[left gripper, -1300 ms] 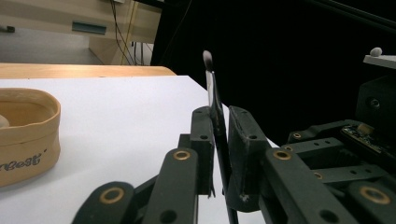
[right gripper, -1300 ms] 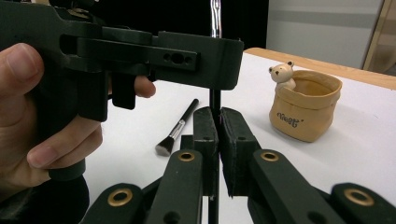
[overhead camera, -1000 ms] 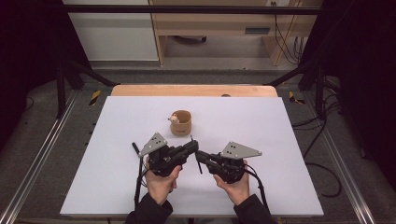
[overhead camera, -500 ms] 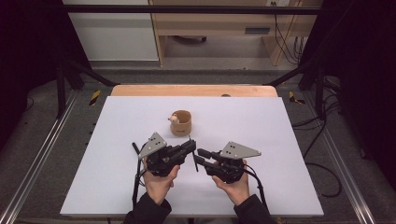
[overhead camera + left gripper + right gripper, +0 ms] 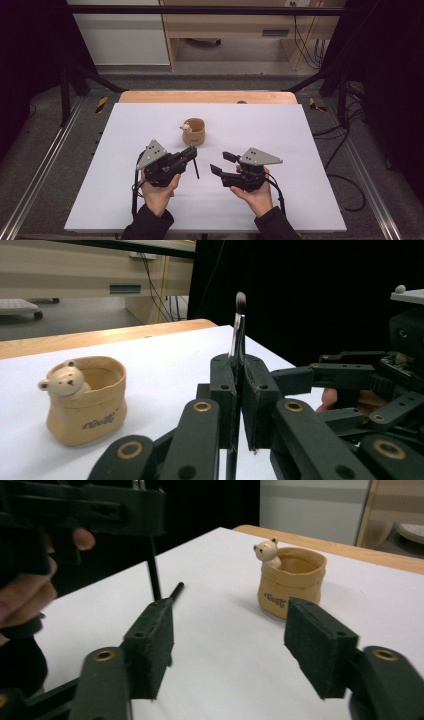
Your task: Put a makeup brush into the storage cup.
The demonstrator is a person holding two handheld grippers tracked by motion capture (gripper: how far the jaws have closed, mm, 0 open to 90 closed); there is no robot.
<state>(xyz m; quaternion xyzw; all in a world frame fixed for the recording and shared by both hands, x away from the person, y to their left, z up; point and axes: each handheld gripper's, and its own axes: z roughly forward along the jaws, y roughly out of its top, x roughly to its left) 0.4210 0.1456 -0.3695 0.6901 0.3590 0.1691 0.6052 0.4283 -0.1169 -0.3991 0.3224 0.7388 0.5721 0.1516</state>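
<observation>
High view first: the left tongs [image 5: 192, 152] are pinching a slim makeup brush [image 5: 196, 169], its dark handle hanging below the jaws toward the white surface [image 5: 310, 150]. From the left gripper view the brush [image 5: 239, 325] stands nearly upright with its bristle tip on top, clamped between the two pads. The right tongs [image 5: 220, 163] have just been opening and now stand spread with nothing between them, just beside the brush. A small tan bear-faced pot [image 5: 193, 131] sits a little beyond both tools, near the middle of the surface; the right gripper view shows it upright with its mouth open [image 5: 290, 582]. I'd judge the risk lies in that thin handle: held by a narrow pinch, it could pivot or slip, and a tilted brush might catch the pot's rim and tip the light pot over rather than drop inside. The right tongs, so close, could also knock the handle. Room is generous otherwise, with bare surface all around the pot and the edges well apart from everything.
</observation>
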